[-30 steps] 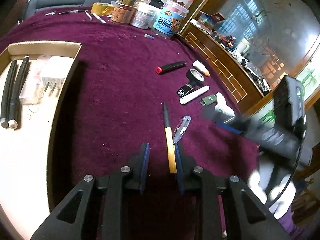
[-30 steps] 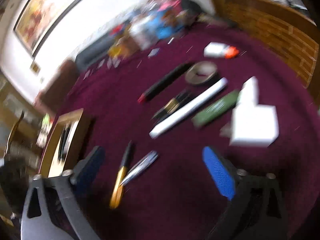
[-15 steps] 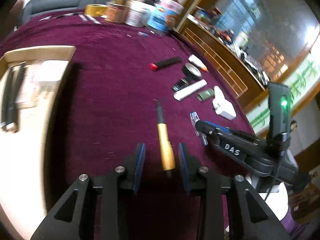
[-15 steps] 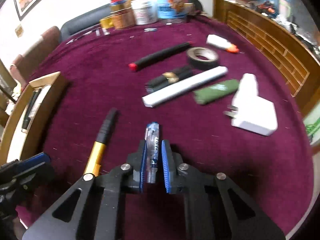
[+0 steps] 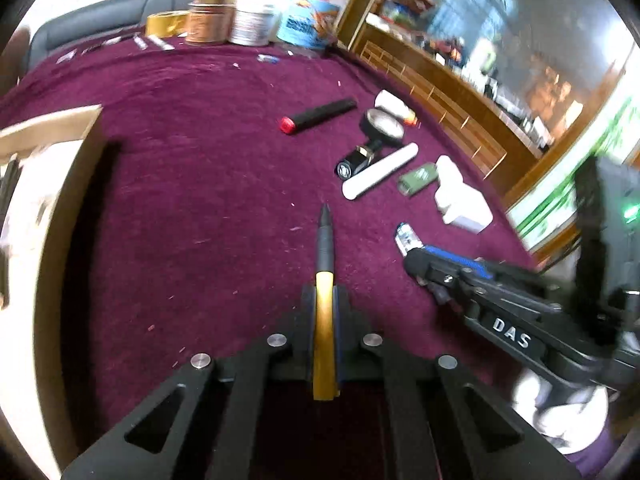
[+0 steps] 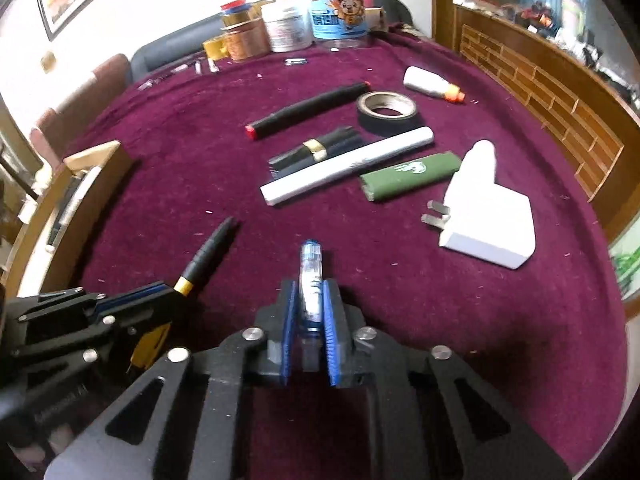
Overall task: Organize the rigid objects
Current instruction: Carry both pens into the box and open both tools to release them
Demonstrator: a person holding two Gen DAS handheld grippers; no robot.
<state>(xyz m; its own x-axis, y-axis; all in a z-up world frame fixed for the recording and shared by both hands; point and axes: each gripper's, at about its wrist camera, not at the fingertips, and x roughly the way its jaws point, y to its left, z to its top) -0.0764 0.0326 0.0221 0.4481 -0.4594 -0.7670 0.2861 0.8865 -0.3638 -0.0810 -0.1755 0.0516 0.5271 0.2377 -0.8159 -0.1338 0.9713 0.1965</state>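
Note:
My left gripper [image 5: 324, 300] is shut on a yellow and black pen [image 5: 325, 264] that points forward over the purple cloth. My right gripper [image 6: 308, 292] is shut on a clear blue-capped pen [image 6: 310, 276]. In the left wrist view the right gripper [image 5: 424, 258] sits to the right with the clear pen's tip [image 5: 406, 236] sticking out. In the right wrist view the left gripper [image 6: 160, 300] sits at the lower left with the yellow pen [image 6: 208, 256]. A wooden tray [image 5: 52, 160] holding several items lies on the left; it also shows in the right wrist view [image 6: 96, 172].
On the cloth ahead lie a black marker with red cap [image 6: 308, 110], a black tape roll [image 6: 386, 110], a black and gold tube [image 6: 316, 150], a white marker [image 6: 348, 170], a green lighter [image 6: 412, 174], a white charger [image 6: 488, 216] and a glue bottle [image 6: 430, 84]. Jars [image 6: 336, 16] stand at the far edge.
My left gripper has closed on the yellow pen, which was lying between its open fingers. My right gripper stays shut on the clear pen, now raised a little.

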